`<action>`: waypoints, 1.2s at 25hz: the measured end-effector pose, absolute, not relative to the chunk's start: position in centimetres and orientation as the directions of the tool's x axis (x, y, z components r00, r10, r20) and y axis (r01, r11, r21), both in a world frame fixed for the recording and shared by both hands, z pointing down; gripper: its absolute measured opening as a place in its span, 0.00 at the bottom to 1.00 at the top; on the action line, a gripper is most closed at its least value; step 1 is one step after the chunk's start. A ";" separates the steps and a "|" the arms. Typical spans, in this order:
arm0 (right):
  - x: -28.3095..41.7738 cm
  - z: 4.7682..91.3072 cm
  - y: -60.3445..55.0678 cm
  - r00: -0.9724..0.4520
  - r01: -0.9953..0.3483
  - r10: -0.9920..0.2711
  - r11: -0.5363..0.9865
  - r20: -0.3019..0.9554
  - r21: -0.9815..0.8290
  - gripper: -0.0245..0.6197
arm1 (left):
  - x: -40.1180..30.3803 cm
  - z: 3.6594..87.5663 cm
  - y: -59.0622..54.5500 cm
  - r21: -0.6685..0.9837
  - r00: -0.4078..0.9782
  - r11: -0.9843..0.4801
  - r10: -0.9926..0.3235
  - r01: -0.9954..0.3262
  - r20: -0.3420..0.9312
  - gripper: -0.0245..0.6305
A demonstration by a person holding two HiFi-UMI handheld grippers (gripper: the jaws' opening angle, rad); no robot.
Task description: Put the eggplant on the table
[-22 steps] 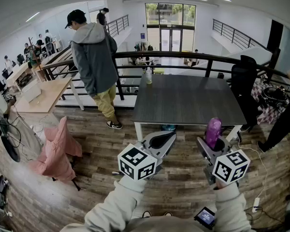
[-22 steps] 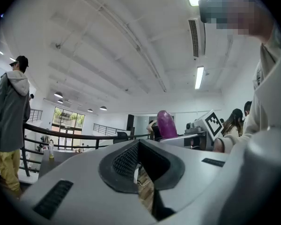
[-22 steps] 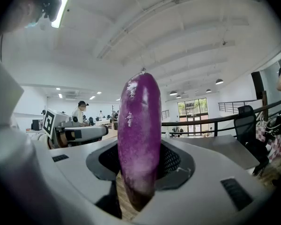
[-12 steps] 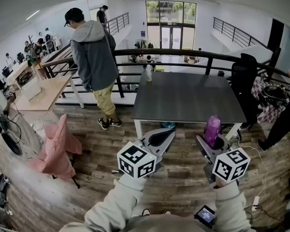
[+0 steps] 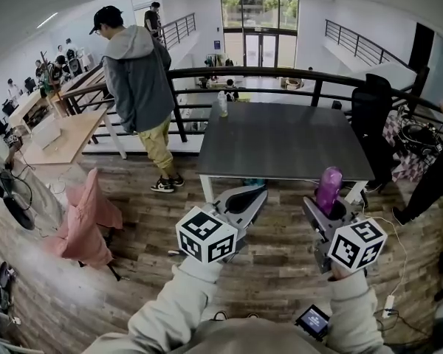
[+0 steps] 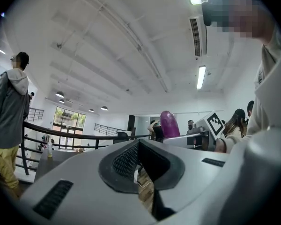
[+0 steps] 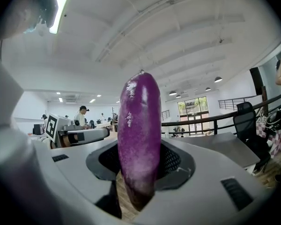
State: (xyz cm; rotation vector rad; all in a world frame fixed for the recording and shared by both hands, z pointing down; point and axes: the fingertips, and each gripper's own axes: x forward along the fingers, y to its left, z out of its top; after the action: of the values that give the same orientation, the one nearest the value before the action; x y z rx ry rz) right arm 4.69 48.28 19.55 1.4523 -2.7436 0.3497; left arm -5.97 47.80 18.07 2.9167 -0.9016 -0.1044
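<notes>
Your right gripper point(image 5: 329, 214) squeezes the low end of the long, shiny purple eggplant point(image 5: 328, 188), so it stands straight up and cannot slip. It hangs over the wooden floor point(image 5: 277, 265), near the front edge of the dark grey table point(image 5: 280, 142), not on it yet. Your left gripper point(image 5: 245, 199) is pressed closed with nothing inside. A small clear bottle point(image 5: 222, 103) stands at the table's far edge; what is in it is too small to tell.
</notes>
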 end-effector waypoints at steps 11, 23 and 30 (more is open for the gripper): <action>10.1 19.7 47.4 -0.591 -0.794 -0.801 0.559 0.092 -0.237 0.31 | -2.2 17.5 45.7 0.085 0.813 -0.812 -0.581 -0.578 -0.027 0.04; 10.6 20.8 43.4 -0.612 -0.781 -0.782 0.576 0.117 -0.241 0.31 | -1.2 18.4 41.6 0.092 0.813 -0.811 -0.581 -0.577 -0.022 0.04; 9.8 21.7 38.9 -0.616 -0.782 -0.776 0.584 0.136 -0.218 0.31 | -1.8 19.8 36.3 0.122 0.824 -0.821 -0.565 -0.557 -0.044 0.04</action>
State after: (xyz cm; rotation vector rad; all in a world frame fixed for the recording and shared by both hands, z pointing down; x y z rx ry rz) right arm 9.82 38.92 21.73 1.3639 -2.7722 0.4013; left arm -1.83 36.30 19.77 2.9004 -0.8956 -0.1196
